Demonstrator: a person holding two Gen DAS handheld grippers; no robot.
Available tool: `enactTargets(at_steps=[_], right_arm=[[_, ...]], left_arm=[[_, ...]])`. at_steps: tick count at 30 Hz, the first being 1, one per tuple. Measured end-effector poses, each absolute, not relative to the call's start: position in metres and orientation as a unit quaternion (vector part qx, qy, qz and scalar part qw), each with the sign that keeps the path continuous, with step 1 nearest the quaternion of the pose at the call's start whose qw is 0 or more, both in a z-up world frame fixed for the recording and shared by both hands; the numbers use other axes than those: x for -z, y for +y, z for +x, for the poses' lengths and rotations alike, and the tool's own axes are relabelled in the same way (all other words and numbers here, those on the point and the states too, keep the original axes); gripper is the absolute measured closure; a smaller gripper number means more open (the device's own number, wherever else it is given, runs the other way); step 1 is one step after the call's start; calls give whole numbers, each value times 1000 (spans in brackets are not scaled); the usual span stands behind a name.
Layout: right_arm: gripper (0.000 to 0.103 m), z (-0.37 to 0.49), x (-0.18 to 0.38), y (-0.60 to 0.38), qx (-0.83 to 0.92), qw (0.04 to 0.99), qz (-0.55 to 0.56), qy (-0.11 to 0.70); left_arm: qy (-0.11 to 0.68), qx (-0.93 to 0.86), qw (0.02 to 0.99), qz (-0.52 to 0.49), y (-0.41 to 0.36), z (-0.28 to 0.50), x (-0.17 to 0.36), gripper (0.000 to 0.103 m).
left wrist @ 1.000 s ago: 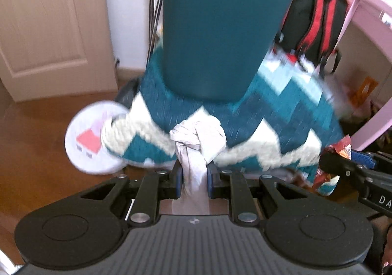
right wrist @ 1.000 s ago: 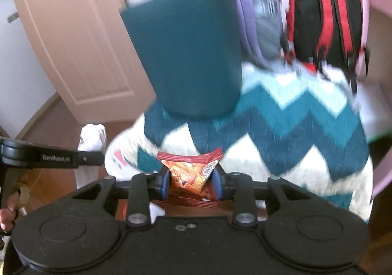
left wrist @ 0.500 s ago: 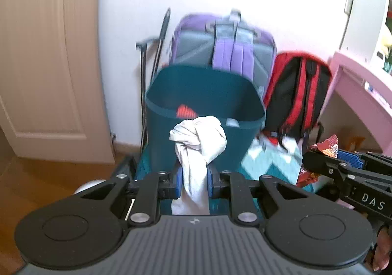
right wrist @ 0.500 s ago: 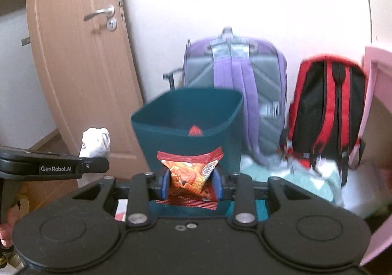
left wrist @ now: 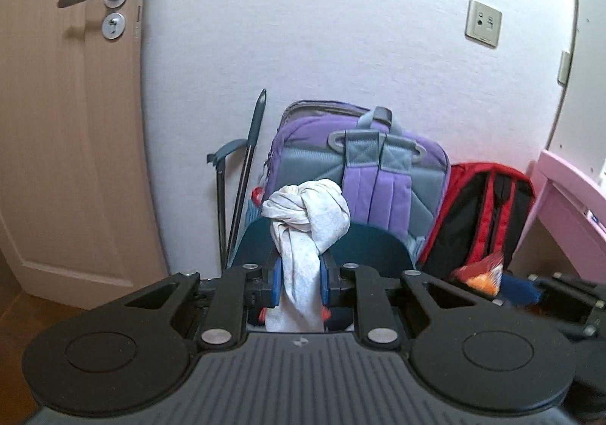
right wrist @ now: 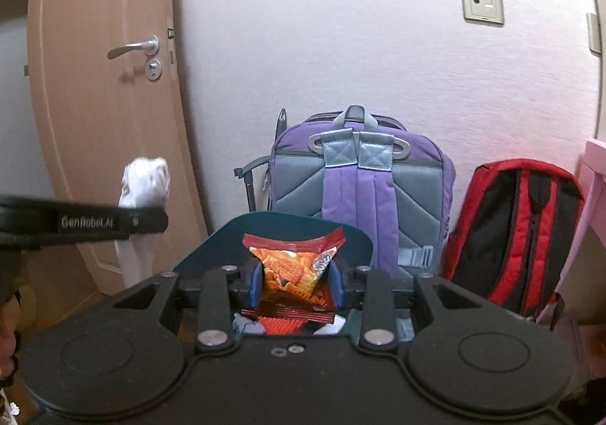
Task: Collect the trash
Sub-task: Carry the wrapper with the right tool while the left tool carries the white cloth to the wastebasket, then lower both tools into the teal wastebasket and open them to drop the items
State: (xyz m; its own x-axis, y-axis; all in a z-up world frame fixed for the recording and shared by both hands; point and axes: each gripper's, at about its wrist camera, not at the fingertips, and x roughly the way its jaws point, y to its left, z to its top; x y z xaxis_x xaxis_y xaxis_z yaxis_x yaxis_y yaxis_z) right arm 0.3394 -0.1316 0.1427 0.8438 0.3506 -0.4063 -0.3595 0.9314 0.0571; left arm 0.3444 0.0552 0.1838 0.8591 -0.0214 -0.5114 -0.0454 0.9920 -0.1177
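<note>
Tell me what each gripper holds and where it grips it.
Left gripper pinches the knotted white cloth below its knot. Right gripper pinches the snack packet by its sides, mid-height.

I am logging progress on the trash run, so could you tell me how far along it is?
Done: some trash already lies in the teal bin. In hand: the left tool grips a knotted white cloth; the right tool grips a red snack wrapper over the bin. Left: dropping both in.

Floor by the white wall

The teal bin (right wrist: 288, 232), purple backpack (right wrist: 363, 182) and red-black backpack (right wrist: 515, 232) stand low by the wall; wooden floor (left wrist: 15, 307) shows beside the door.
</note>
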Motion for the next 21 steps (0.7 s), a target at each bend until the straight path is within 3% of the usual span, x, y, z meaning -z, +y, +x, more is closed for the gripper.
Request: enactTargets(at_steps=[21], right_arm=[[68,434,-57,-74,-221,916,-73,327]], left_arm=[[417,19,908,-29,59,466,-66,84]])
